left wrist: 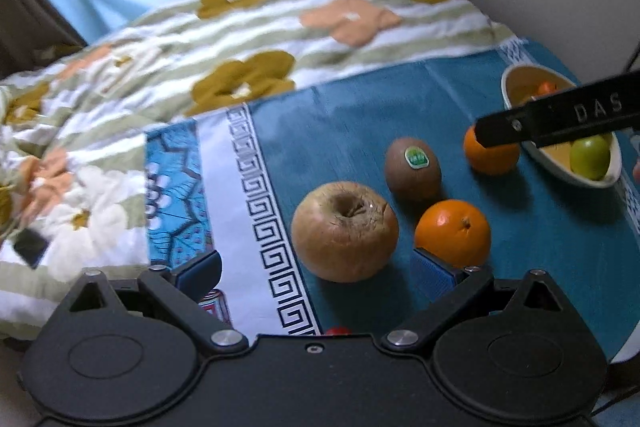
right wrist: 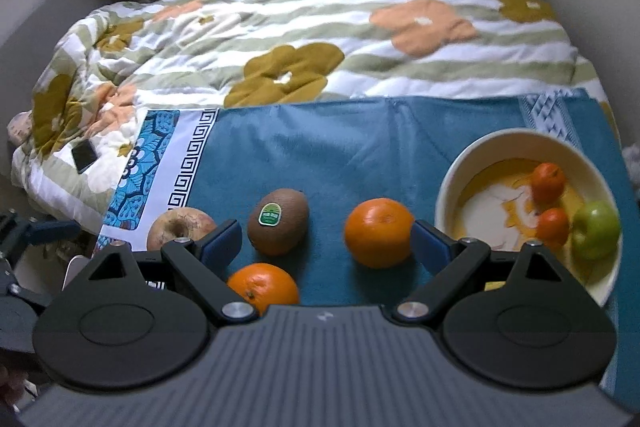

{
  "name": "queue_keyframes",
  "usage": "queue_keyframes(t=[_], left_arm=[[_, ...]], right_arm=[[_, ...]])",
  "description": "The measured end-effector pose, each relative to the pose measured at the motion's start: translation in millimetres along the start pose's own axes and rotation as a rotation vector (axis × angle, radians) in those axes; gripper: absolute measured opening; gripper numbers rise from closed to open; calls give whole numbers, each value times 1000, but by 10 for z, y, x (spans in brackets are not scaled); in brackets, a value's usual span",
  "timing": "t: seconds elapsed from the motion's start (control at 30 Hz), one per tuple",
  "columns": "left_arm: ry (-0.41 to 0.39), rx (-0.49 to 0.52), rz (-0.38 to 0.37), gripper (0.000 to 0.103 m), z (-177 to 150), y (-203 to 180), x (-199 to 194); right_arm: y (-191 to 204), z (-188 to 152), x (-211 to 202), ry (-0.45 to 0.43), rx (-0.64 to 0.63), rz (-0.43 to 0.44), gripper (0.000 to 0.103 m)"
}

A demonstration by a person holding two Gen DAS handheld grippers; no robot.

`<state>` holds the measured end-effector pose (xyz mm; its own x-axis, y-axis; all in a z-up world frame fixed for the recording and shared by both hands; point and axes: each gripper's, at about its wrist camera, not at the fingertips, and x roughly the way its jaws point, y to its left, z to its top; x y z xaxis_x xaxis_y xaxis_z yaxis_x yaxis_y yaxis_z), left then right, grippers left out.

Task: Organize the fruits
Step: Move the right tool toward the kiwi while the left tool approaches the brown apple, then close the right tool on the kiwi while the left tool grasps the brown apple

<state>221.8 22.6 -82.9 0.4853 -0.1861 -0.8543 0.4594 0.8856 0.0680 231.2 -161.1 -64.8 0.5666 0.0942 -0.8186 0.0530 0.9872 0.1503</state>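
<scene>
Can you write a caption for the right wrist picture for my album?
Open right gripper faces a kiwi and two oranges beside a fruit bowl.

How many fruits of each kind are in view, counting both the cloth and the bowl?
Oranges on the cloth: 2
Small oranges in the bowl: 2
Kiwi: 1
Brown apple: 1
Green apple: 1
Total: 7

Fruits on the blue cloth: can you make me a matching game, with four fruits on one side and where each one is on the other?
Things:
1. kiwi
2. green apple
3. brown apple
4. phone

Places:
A. in the bowl
B. on the flowery blanket
C. by the cloth's white patterned border
D. on the blue cloth, wearing a sticker

Pairs: 1-D, 2-A, 3-C, 4-B
</scene>
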Motion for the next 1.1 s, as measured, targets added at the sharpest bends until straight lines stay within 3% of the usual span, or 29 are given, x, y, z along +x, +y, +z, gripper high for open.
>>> queue_keyframes(t=[0.3, 0.53, 0.67, 0.87, 1.1], left_arm=[[30, 49, -79, 95, 106, 32, 306], [40, 33, -131, 92, 181, 57, 467], [48, 37, -169, 80, 190, 45, 526], [44, 32, -178, 80, 169, 73, 512], [37, 11, -138, 80, 111, 225, 484]], right_arm=[[169, 87, 314, 50, 22, -8, 102], [218, 126, 537, 94, 39, 1, 95], [239, 131, 631, 118, 51, 13, 90], [277, 132, 741, 150, 57, 26, 84], [338, 128, 880, 178, 51, 31, 81]])
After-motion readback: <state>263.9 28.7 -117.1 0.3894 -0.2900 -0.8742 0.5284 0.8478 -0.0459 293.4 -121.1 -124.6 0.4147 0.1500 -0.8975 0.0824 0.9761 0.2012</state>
